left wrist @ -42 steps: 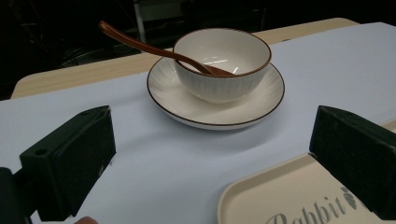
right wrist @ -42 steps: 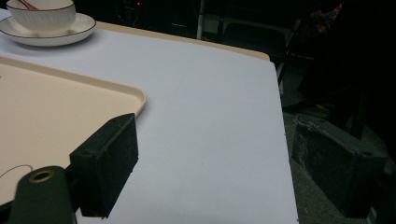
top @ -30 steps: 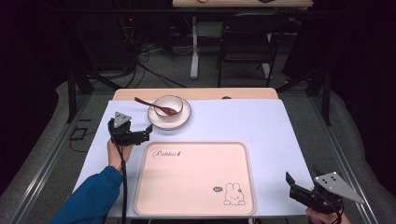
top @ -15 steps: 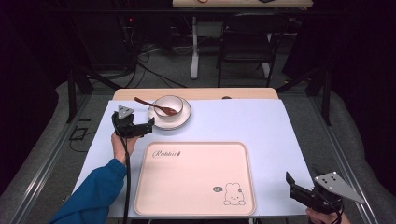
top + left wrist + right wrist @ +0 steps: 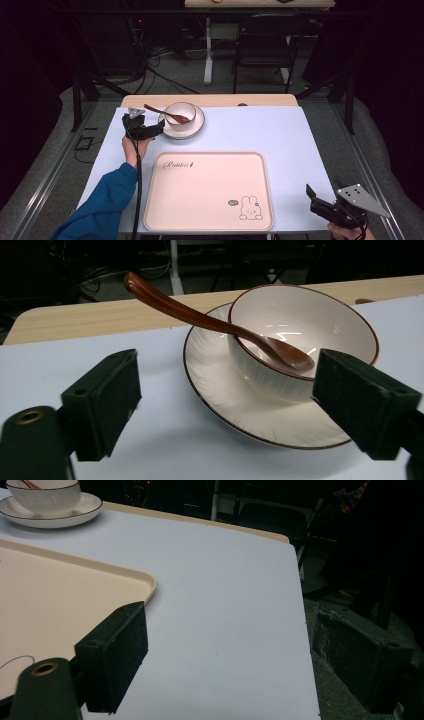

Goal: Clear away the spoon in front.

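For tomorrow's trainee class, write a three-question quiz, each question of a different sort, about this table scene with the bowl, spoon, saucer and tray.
1. True or false: the spoon lies on the tray.
2. What does the bowl stand on? A) tray B) saucer C) bare table
3. Which gripper is nearest the saucer?

Key
1. False: its scoop rests in the bowl, handle over the rim.
2. B.
3. The left gripper, jaws apart and closing, the saucer's edge between them, nothing gripped. The right gripper waits open at the table's near corner.

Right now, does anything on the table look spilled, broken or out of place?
Nothing stands out. The bowl sits upright on its plate, the spoon rests inside with its handle over the rim, and the tray lies flat. No spill or damage shows.
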A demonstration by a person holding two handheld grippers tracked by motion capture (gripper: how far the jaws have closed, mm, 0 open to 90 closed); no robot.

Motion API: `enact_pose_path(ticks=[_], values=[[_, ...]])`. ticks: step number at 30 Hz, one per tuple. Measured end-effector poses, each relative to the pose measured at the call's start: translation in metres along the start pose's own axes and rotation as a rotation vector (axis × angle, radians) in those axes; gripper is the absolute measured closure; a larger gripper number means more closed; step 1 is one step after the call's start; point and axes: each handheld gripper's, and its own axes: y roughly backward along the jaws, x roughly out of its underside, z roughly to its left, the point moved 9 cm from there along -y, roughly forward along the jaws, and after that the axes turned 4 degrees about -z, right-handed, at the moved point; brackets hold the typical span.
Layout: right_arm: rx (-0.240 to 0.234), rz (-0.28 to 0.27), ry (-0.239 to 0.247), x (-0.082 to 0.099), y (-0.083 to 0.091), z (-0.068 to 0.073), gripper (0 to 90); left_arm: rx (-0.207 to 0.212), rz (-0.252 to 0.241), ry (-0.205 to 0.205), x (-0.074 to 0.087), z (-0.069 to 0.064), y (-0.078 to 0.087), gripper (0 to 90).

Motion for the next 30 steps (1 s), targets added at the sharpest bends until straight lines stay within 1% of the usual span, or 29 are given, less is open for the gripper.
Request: enact_pose_path(ticks=[2,7,10,12,16,18,20,21,23,26,28,30], values=[[0.0,-0.001,0.0,0.0,0.0,0.0,14.2,-0.008,0.0,-0.007,-0.001,0.001,-0.004,14.9],[0.002,-0.002,-0.001,0.0,0.0,0.0,14.2,-0.021,0.005,0.015,-0.004,0.007,-0.015,15.5],[0.002,-0.002,0.0,0.0,0.0,0.0,14.2,-0.022,0.004,0.016,-0.005,0.008,-0.018,16.3],[0.001,-0.002,-0.001,0.0,0.0,0.0,14.2,-0.032,0.002,0.026,-0.006,0.01,-0.021,16.8],[0.002,-0.002,-0.001,0.0,0.001,-0.001,14.2,-0.03,-0.006,0.058,-0.008,0.014,-0.028,19.1],[0.002,-0.001,-0.004,0.0,0.001,0.0,14.2,-0.034,-0.009,0.06,-0.008,0.014,-0.029,19.5],[0.003,-0.001,-0.004,0.0,0.001,0.0,14.2,-0.035,-0.009,0.053,-0.008,0.014,-0.031,20.8],[0.003,-0.001,-0.005,0.0,0.001,0.0,14.2,-0.026,-0.015,0.065,-0.01,0.014,-0.033,21.2],[0.003,-0.001,-0.005,0.0,0.001,-0.001,14.2,-0.023,-0.01,0.064,-0.01,0.013,-0.034,21.5],[0.003,-0.001,-0.002,0.0,0.001,-0.001,14.2,-0.028,-0.01,0.071,-0.011,0.012,-0.039,21.8],[0.004,-0.001,-0.004,0.0,0.001,-0.001,14.2,-0.036,-0.004,0.055,-0.011,0.011,-0.041,22.5],[0.004,-0.002,-0.003,0.0,0.001,-0.001,14.2,-0.037,-0.01,0.062,-0.011,0.011,-0.043,24.2]])
